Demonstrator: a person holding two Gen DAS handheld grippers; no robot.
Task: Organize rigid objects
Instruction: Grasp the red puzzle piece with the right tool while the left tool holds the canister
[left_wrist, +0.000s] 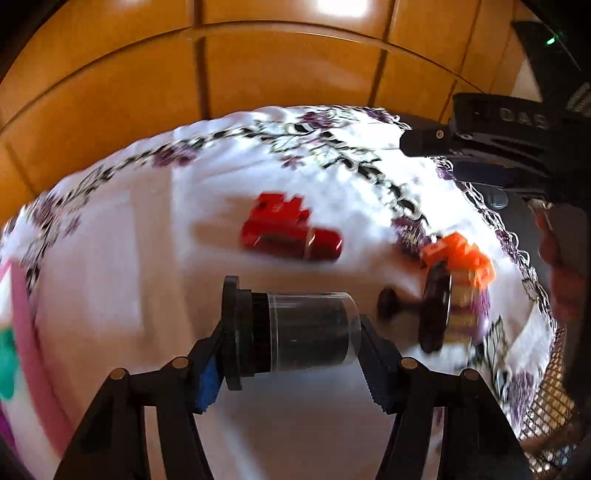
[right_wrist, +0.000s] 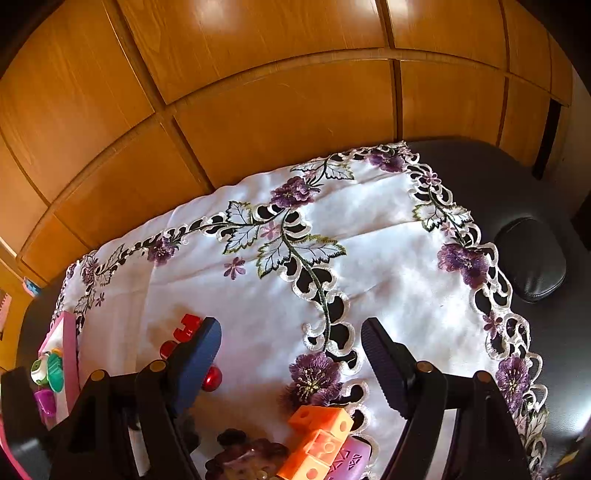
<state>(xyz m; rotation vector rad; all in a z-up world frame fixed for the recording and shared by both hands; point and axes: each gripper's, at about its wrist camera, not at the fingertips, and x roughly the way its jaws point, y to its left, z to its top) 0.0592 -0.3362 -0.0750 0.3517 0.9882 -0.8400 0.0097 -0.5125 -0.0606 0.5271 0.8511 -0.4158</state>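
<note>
Your left tongs (left_wrist: 291, 332) clamped a clear-capped black cylinder (left_wrist: 295, 328) | right tongs (right_wrist: 291, 365) gaped, unladen | red toy (left_wrist: 288, 229), orange blocks (right_wrist: 321, 439) lay unsorted on the bench (right_wrist: 369, 277)

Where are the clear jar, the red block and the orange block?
clear jar (left_wrist: 314, 332): left wrist view, on its transparent side wall.
red block (left_wrist: 277, 221): left wrist view, on its upper face.
orange block (right_wrist: 321, 439): right wrist view, on a middle cube's top face.
</note>
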